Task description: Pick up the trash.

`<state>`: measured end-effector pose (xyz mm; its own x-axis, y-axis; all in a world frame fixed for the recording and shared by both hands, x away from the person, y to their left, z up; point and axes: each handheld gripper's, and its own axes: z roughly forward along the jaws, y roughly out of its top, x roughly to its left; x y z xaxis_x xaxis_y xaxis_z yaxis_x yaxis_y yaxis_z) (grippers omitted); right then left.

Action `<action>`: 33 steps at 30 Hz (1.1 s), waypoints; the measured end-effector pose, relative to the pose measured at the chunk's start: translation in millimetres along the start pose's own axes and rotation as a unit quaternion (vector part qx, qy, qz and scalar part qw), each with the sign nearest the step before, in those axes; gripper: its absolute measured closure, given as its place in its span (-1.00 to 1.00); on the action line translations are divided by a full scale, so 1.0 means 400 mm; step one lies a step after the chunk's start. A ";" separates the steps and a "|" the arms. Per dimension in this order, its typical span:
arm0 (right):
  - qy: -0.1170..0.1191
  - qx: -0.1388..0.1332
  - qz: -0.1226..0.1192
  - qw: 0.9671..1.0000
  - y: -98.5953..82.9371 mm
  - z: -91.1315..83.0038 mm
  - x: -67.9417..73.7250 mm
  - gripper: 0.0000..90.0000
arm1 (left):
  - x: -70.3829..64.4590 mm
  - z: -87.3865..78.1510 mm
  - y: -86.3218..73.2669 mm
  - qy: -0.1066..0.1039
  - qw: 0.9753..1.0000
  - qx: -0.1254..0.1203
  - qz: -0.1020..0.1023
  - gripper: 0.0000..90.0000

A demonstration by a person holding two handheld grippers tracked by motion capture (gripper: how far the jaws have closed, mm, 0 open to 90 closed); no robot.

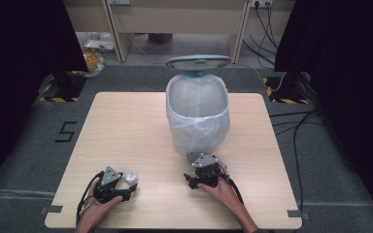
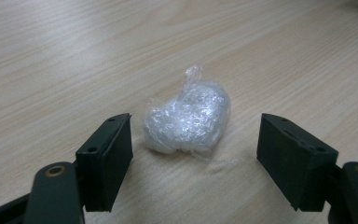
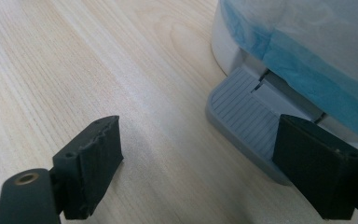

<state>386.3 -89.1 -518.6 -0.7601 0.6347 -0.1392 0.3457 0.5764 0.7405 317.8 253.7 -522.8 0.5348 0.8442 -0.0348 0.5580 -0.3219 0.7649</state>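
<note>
Two hands come in at the near edge of the wooden table (image 1: pixel 126 126), each holding a black gripper. Taking the white pedal bin (image 1: pixel 197 116) as the mark, it stands upright toward the far middle of the table, lined with a pale plastic bag whose rim is folded over the top, and its grey lid (image 1: pixel 198 61) is tipped up behind the opening.

Near the bin's front, just beside its base, sits the right gripper (image 1: pixel 194 175). In the right gripper view its jaws stand well spread with bare wood between them, and the ribbed grey foot pedal (image 3: pixel 244 116) at the foot of the bin lies just ahead, partly behind one jaw. Blue film shows through the bag above the pedal.

Well to the left of the bin and nearer the person is the left gripper (image 2: pixel 193 158). Its jaws are also spread wide and pinch nothing. Between and just ahead of them, resting on the table, lies a small crumpled ball of clear plastic wrap (image 2: pixel 187 116), not touching either jaw. From above, that ball (image 1: pixel 130 177) appears as a whitish lump right at the tip of the left gripper (image 1: pixel 126 187), well apart from the bin.

Beyond the table, cables (image 1: pixel 296 121) trail across the grey floor.
</note>
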 end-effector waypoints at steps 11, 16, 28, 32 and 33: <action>-0.001 0.000 -0.001 1.000 0.000 0.000 0.000 -0.67 | 0.010 0.023 0.025 0.002 1.000 0.001 0.003 0.05; 0.000 0.001 -0.002 1.000 0.000 0.000 0.000 -0.67 | 0.008 0.026 0.031 -0.008 1.000 0.000 0.008 0.13; 0.001 0.000 -0.002 1.000 0.000 0.000 -0.001 -0.67 | 0.001 0.010 0.085 -0.036 0.999 -0.027 0.001 0.14; 0.002 0.000 -0.002 1.000 0.000 0.000 -0.001 -0.67 | 0.004 -0.004 0.120 -0.040 0.998 -0.042 0.001 0.14; 0.002 0.000 -0.002 1.000 0.000 0.000 -0.001 -0.67 | 0.005 -0.007 0.129 -0.041 0.998 -0.046 -0.001 0.14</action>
<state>386.6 -89.4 -518.6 -0.7637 0.6302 -0.1402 0.3421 0.5792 0.7399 346.0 240.2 -481.7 0.5857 0.8059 -0.0862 0.5009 -0.2762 0.8203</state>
